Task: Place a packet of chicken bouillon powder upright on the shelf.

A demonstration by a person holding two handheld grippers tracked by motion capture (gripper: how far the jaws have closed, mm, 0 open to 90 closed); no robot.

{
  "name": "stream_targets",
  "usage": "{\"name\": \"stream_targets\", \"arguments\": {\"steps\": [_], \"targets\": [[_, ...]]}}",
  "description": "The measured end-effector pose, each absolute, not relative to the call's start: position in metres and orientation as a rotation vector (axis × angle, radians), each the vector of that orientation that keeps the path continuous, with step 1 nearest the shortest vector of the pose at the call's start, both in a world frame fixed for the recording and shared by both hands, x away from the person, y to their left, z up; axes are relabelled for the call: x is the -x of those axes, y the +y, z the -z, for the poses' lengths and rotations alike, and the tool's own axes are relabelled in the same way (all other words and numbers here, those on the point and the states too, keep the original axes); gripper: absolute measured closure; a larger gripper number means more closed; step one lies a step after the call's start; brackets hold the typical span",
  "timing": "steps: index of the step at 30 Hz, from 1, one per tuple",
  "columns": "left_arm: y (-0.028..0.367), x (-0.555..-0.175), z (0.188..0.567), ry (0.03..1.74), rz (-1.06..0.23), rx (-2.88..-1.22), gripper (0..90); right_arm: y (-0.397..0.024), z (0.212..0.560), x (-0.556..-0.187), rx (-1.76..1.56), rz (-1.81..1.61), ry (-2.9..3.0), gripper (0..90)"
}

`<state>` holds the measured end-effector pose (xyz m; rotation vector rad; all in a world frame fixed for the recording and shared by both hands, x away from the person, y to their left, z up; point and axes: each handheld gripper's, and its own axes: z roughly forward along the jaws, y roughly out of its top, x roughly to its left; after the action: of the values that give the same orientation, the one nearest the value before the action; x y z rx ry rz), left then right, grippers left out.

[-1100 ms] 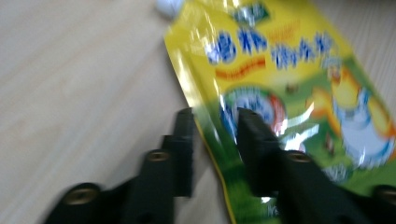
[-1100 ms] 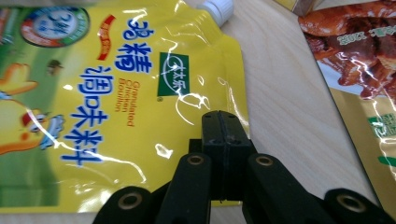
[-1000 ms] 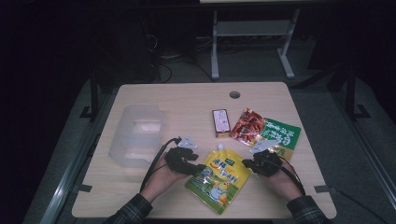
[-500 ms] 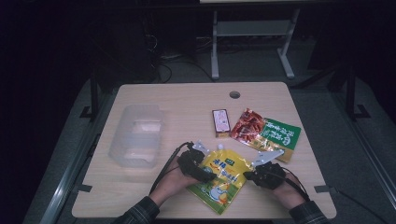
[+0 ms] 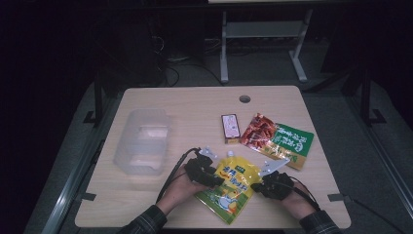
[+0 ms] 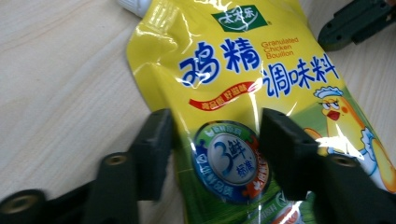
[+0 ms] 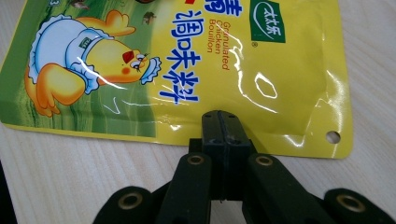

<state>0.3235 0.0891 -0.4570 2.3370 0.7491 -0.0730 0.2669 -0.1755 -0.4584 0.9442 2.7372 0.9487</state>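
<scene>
Yellow pouch (image 5: pixel 231 184): a glossy chicken bouillon packet with a cartoon chick, lying flat on the near middle of the table (image 5: pixel 195 105), set slantwise, its white spout end pointing far and its bottom edge near the near table edge. In the left gripper view (image 6: pixel 243 84) its printed front faces up.

Left gripper (image 5: pixel 210 176): at the pouch's left edge, held in the person's left hand (image 5: pixel 178 192). In the left gripper view (image 6: pixel 215 140) the two black jaws stand apart, one on each side of the pouch's left border. They have just been closing, with the pouch between them. Whether the pads already press on the film I cannot tell for sure; the film bulges between them, yet the jaws look only partly in.

Right gripper (image 5: pixel 265 184): at the pouch's right edge, held in the person's right hand (image 5: pixel 294 204). In the right gripper view (image 7: pixel 219 122) the jaws are together, their tips just over the pouch's edge (image 7: pixel 289 79), near the corner with the punched hole. They look pinched on the edge.

Clear plastic box (image 5: pixel 142 141): on the left half of the table, well apart from the pouch.

Small pink box (image 5: pixel 230 127): far of the pouch, near the table's middle.

Red and green snack bag (image 5: pixel 277 140): right of the pink box, far right of the pouch; the right gripper's grey plate (image 5: pixel 273 165) lies just near of it.
</scene>
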Motion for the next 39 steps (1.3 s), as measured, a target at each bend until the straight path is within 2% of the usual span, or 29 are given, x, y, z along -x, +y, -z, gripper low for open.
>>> {"name": "stream_targets", "arguments": {"steps": [1, 2, 4, 11, 18, 26, 29, 32, 34, 39], "targets": [[0.089, -0.324, 0.457, 0.749, 0.073, -2.337, 55.7, -0.175, 0.458, -0.267, -0.944, -0.949, 2.737, 90.0], [0.089, -0.323, 0.458, 0.744, 0.070, -2.333, 55.7, -0.175, 0.458, -0.266, -0.942, -0.941, 2.736, 90.0], [0.088, -0.323, 0.458, 0.733, 0.061, -2.343, 62.2, -0.175, 0.458, -0.267, -0.946, -0.943, 2.736, 90.0], [0.090, -0.324, 0.459, 0.750, 0.064, -2.307, 76.4, -0.175, 0.458, -0.267, -0.930, -0.941, 2.738, 90.0], [0.092, -0.325, 0.457, 0.715, 0.042, -2.302, 84.8, -0.174, 0.458, -0.267, -0.924, -0.943, 2.739, 89.9], [0.105, -0.328, 0.448, 0.731, 0.049, -2.198, 86.6, -0.179, 0.456, -0.269, -0.929, -0.950, 2.719, 88.7], [0.111, -0.328, 0.440, 0.718, 0.033, -2.156, 86.7, -0.183, 0.451, -0.269, -0.963, -0.998, 2.692, 83.0], [0.117, -0.328, 0.429, 0.699, 0.004, -2.130, 86.9, -0.189, 0.448, -0.270, -0.988, -1.054, 2.659, 73.2], [0.121, -0.327, 0.423, 0.698, -0.008, -2.113, 87.4, -0.192, 0.444, -0.270, -1.014, -1.099, 2.623, 61.4], [0.132, -0.327, 0.414, 0.691, -0.037, -2.073, 87.5, -0.201, 0.439, -0.272, -1.071, -1.230, 2.560, 38.5]]}}
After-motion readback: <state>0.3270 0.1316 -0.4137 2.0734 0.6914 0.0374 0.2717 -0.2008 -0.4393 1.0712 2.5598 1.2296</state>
